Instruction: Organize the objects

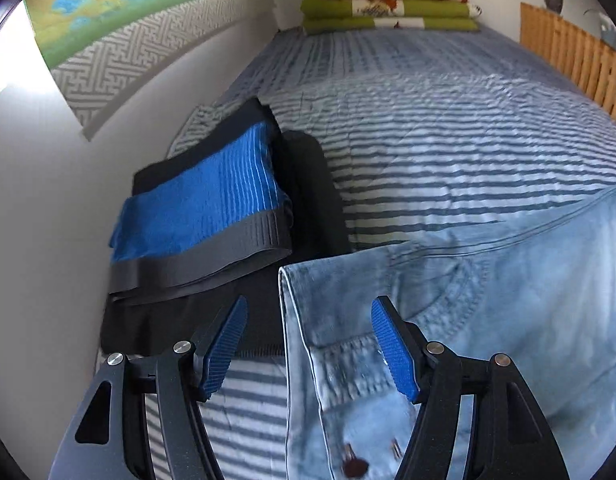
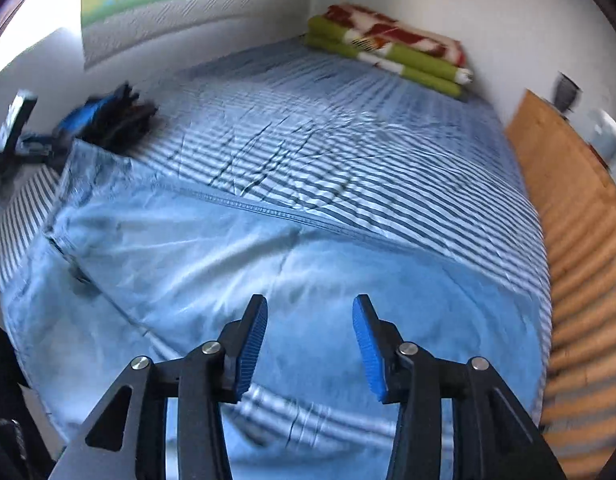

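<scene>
The left gripper (image 1: 308, 344) is standing wide apart at the bottom centre of the left wrist view, with nothing pinched between its ribbed blue pads (image 1: 394, 354). Its black fingers are angular, with round metal pivot pins. Below the gap, a pair of light blue jeans (image 1: 488, 300) is lying flat on the bed. The denim is faded and coarse, with doubled stitch lines, a curved pocket seam and a folded edge running up the lower middle of the frame. A small reddish-brown mark is showing on the denim near the bottom edge.

In the left middle of that view, a folded blue towel (image 1: 199, 204) is resting on top of dark folded clothes (image 1: 308, 184). The towel is ribbed, with thin pale stripes and a grey woven band along its near edge.

The bed sheet (image 1: 448, 132) is wrinkled cotton with narrow blue and white stripes. At the top centre, folded blankets (image 1: 388, 8) are forming a stack: green layers below, a red and white one above. A slatted wooden panel (image 1: 576, 64) is bordering the bed at the upper right.

In the right wrist view, which is blurred, the right gripper (image 2: 310, 344) is standing moderately open at the bottom centre, gripping nothing. The jeans (image 2: 227, 264) are filling the lower half of that frame beneath it; the towel pile (image 2: 103, 120) is sitting at the upper left.
</scene>
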`<state>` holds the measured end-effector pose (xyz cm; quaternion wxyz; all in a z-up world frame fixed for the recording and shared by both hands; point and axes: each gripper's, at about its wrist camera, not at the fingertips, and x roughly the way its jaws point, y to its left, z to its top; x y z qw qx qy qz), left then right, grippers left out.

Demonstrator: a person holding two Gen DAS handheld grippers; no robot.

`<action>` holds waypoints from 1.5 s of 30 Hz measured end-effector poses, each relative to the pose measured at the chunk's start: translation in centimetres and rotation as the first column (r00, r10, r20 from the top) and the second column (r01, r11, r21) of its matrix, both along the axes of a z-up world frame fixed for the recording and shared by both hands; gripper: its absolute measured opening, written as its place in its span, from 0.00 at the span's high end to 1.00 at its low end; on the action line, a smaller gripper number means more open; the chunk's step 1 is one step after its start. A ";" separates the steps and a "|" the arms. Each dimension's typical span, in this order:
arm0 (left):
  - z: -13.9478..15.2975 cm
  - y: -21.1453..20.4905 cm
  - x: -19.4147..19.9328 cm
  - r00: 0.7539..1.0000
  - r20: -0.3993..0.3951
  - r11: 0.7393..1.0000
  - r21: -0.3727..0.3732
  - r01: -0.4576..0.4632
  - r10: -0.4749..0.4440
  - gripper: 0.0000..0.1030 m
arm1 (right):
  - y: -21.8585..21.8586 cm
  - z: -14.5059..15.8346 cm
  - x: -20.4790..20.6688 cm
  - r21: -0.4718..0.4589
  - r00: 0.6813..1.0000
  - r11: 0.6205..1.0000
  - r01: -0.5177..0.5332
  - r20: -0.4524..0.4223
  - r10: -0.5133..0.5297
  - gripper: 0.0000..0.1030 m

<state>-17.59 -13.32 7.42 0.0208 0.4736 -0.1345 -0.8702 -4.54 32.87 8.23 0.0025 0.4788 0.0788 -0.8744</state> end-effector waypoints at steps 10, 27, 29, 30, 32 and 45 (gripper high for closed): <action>-3.4 1.1 -1.7 0.998 -0.001 0.998 -0.035 0.061 -0.061 0.45 | -0.9 -7.0 -11.1 0.102 0.981 0.983 -0.151 0.139 0.136 0.54; -2.1 0.3 -0.1 0.996 -0.038 0.996 -0.052 0.078 -0.080 0.98 | 0.7 -14.3 -17.3 0.177 0.946 0.943 -0.281 0.215 0.241 0.38; -1.7 0.5 0.1 0.996 -0.048 0.996 -0.053 0.073 -0.076 0.98 | 1.2 -14.3 -17.3 0.154 0.951 0.953 -0.261 0.211 0.226 0.38; -1.4 0.6 0.0 0.996 -0.054 0.996 -0.050 0.070 -0.072 0.98 | 1.2 -14.5 -17.3 0.149 0.954 0.957 -0.250 0.206 0.218 0.38; -0.8 0.6 0.1 0.996 -0.066 0.998 -0.036 0.057 -0.059 0.98 | 1.2 -14.6 -17.0 0.127 0.959 0.965 -0.231 0.199 0.203 0.48; 3.8 0.2 5.6 0.986 -0.152 0.998 -0.037 0.057 -0.062 0.98 | -1.4 -7.1 -9.9 0.233 0.993 0.966 -0.115 0.039 0.108 0.98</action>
